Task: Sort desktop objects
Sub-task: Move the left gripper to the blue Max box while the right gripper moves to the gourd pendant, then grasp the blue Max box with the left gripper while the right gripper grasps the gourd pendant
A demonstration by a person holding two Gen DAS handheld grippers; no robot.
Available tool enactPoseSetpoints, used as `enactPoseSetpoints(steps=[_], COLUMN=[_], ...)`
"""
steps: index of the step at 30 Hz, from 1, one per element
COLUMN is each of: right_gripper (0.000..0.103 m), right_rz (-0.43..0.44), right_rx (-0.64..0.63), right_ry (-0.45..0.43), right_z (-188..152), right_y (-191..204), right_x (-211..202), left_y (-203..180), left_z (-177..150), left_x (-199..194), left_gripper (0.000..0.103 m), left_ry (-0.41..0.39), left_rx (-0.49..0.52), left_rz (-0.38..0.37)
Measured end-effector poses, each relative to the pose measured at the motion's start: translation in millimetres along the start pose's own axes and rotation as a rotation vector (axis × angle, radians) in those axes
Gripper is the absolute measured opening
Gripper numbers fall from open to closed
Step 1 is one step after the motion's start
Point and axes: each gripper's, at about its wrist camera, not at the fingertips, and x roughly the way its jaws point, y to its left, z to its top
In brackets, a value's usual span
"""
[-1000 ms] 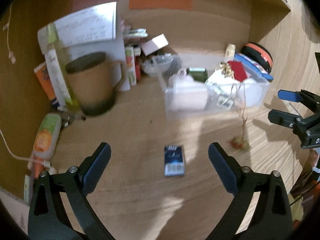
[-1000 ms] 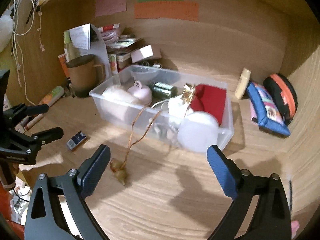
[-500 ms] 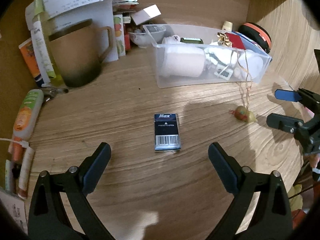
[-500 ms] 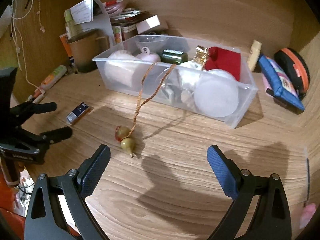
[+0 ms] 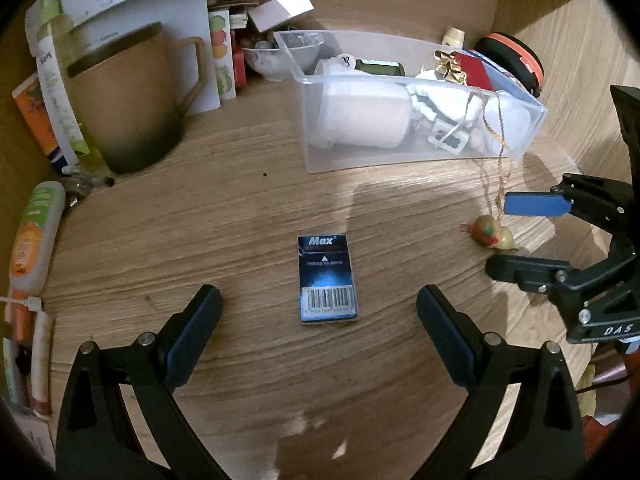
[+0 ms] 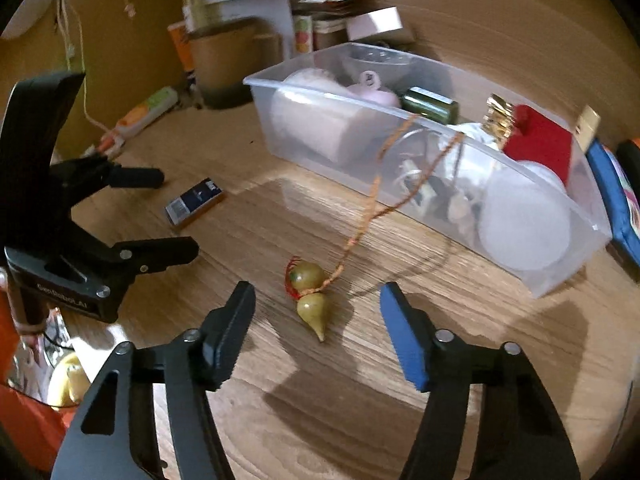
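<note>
Your left claw (image 5: 319,334) hangs wide open over the small dark-blue Max box (image 5: 327,279), lying flat on the wood-grain surface (image 5: 224,216), barcode end nearest you. Only your right view shows the right claw (image 6: 316,332) closing around the olive gourd charm (image 6: 311,296) (pads not touching), its cord running into the clear plastic bin (image 6: 560,276).

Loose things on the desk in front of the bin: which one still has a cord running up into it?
The gourd charm, between the closing right gripper fingers; its braided cord climbs over the clear bin's wall. The blue Max box lies separate, untethered.
</note>
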Motion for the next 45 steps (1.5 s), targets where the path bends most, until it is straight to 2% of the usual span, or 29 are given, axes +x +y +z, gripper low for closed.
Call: enactPoseSetpoints(steps=[6, 13, 17, 19, 21, 23, 25, 30, 38, 45], right_gripper=[0.059, 0.059, 0.045, 0.040, 0.035, 0.034, 0.033, 0.019, 0.018, 0.018], right_rz=[0.001, 0.013, 0.039, 0.047, 0.063, 0.061, 0.060, 0.065, 0.079, 0.061], right_rx=[-0.048, -0.065, -0.068, -0.072, -0.072, -0.079, -0.090, -0.112, -0.107, -0.079], right_ry=[0.013, 0.028, 0.036, 0.034, 0.033, 0.033, 0.030, 0.017, 0.002, -0.047], right_z=[4.6, 5.7, 4.9, 5.3, 5.7, 6.3, 6.4, 3.8, 3.8, 14.0], right_y=[3.3, 0.0, -2.8, -4.3, -5.7, -5.9, -5.1, 0.3, 2.0, -5.7], right_x=[0.0, 1.8, 4.1, 4.5, 4.6, 5.5, 6.2, 6.6, 2.8, -16.0], left_y=[-2.1, -1.1, -1.7, -4.8, -8.1, -12.2, -14.5, -20.4, -31.1, -45.2], left_z=[0.8, 4.6, 4.7, 4.1, 5.4, 7.4, 8.6, 9.1, 6.7, 11.8], left_x=[5.0, 8.3, 7.9, 5.8, 3.1, 1.5, 1.7, 1.6, 1.3, -5.8], left_gripper=[0.099, 0.099, 0.097, 0.091, 0.068, 0.053, 0.049, 0.028, 0.026, 0.026], left_ry=[0.004, 0.028, 0.028, 0.023, 0.019, 0.021, 0.024, 0.024, 0.011, -0.021], left_rx=[0.027, 0.039, 0.043, 0.060, 0.075, 0.099, 0.112, 0.145, 0.187, 0.202], left_rz=[0.031, 0.025, 0.026, 0.017, 0.003, -0.013, -0.018, -0.032, -0.024, -0.055])
